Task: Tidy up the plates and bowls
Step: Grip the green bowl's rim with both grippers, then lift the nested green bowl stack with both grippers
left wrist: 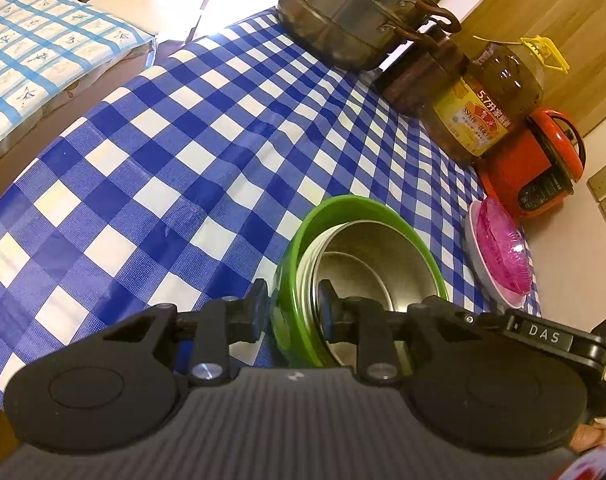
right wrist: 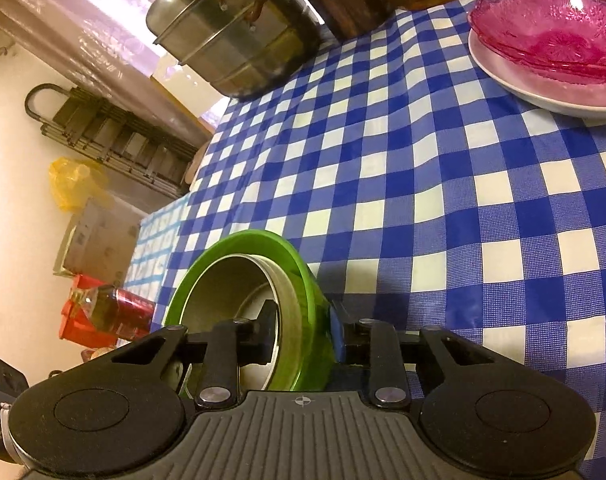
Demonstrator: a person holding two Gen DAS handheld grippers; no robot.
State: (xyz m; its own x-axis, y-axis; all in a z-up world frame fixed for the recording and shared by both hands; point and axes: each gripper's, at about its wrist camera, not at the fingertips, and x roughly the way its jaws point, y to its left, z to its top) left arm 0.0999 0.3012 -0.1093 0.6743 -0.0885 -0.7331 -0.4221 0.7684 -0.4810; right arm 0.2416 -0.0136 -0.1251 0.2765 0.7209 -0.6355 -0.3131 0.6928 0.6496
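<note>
Your surface [left wrist: 175,152] is a table under a blue and white checked cloth, with a bed off its 10 o'clock edge in the left wrist view. Along the far edge stand a big steel steamer pot [left wrist: 355,12] at 12 o'clock, an oil bottle [left wrist: 491,108] at 2 o'clock and an orange cooker [left wrist: 539,168] beside it. Nearer you, at 3 o'clock, a pink glass dish [left wrist: 503,248] sits nested in a white plate [left wrist: 475,256].

The task's green bowl [left wrist: 303,240] is right in front of you, with a steel bowl [left wrist: 367,264] nested inside it, and you hold it from both sides. Your left gripper [left wrist: 293,304] has its jaws clamped across the rim, one jaw outside the green wall and one inside the steel bowl. Your right gripper [right wrist: 303,332] grips the opposite rim the same way.

The risk lies in that double pinch. If one hand lifts faster than the other, the bowls will likely tilt and the smooth steel one may slide out. Steel is slippery under the jaws, so a loose squeeze could drop the pair. Carrying them toward the plate, watch the pink dish: a knock could chip it.
</note>
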